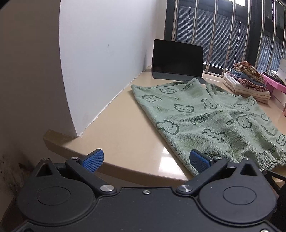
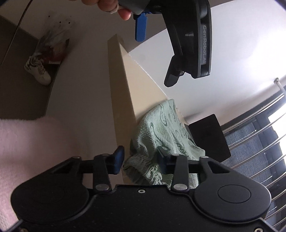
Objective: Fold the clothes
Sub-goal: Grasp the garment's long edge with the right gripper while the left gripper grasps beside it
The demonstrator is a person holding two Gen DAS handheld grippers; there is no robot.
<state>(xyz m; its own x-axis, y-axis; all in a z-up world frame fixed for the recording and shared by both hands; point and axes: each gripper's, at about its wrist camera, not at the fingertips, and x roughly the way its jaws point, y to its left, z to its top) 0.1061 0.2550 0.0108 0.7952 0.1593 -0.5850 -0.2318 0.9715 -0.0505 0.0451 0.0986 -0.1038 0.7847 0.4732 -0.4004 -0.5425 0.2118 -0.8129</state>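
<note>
On beige table [image 1: 125, 125], green trousers [image 1: 205, 116] apparently between right claw [image 2: 141, 158] pads

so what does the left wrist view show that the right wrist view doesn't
Only the left wrist view: the stack of folded clothes near the window bars, a pink box beside it, and the green garment's bear print spread flat with its elastic hem at the counter edge. Only the right wrist view: the left gripper seen from outside with the hand holding it, a sneaker on the floor, a pink sleeve. Both: the green garment, the dark tablet, the beige counter, the window bars.
</note>
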